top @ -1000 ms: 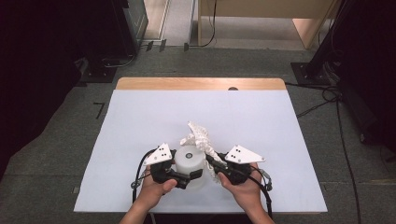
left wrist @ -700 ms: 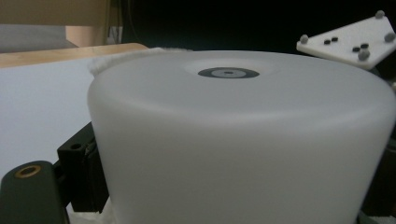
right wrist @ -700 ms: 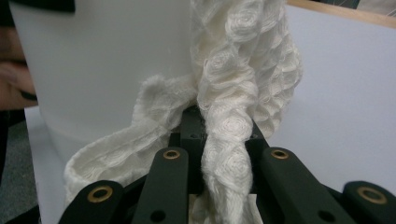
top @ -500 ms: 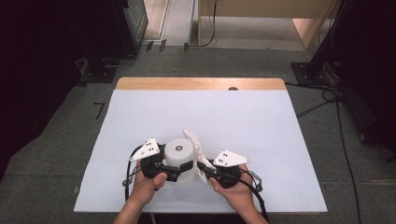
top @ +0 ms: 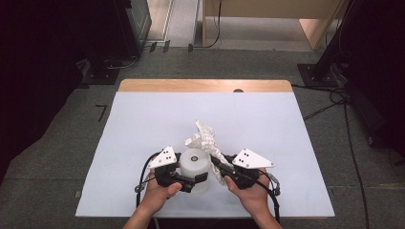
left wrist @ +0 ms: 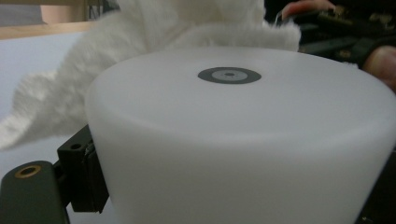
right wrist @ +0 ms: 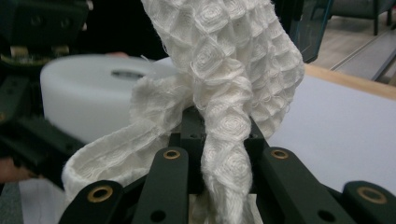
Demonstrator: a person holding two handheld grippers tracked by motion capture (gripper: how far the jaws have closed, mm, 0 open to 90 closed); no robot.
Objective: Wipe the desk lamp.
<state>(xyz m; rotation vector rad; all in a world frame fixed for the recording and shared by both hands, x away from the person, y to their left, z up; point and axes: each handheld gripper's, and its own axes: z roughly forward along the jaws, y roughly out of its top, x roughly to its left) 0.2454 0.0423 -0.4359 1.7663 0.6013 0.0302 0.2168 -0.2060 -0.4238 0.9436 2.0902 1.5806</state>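
Jaws first: my left gripper [top: 193, 179] is clamped across the white cylinder [top: 195, 164], one black jaw on each side of its wall; in the left gripper view the cylinder [left wrist: 243, 140] sits close against the camera with a jaw pad pressed to its lower left flank and a dark edge of the other jaw at the far right. Flat top of the cylinder faces up, small grey ring mark at its centre. My right gripper [top: 220, 164] has its jaws nearly together, pinching a twisted strand of the white waffle-weave cloth [top: 205, 138]; in the right gripper view the cloth [right wrist: 229, 60] rises from between the two black jaws, bunched tight at the pinch and fanning wider above, with a loop of it hanging off to the left toward the cylinder [right wrist: 93, 98]. From the high view, cylinder stands on the white table cover [top: 143, 119] near the front edge, roughly centred, between my two hands. Cloth touches the cylinder's right and far side, crumpled, part of it sticking up and away behind the cylinder, part trailing down along its right side to the right gripper. Left hand [top: 160, 193] and right hand [top: 253, 191] both come in from the bottom edge, close either side of the cylinder. Bare wooden strip of table [top: 205, 86] shows along the far edge beyond the cover. Whether the cylinder's base rests flat on the cover I cannot tell, jaws and hands hide it.
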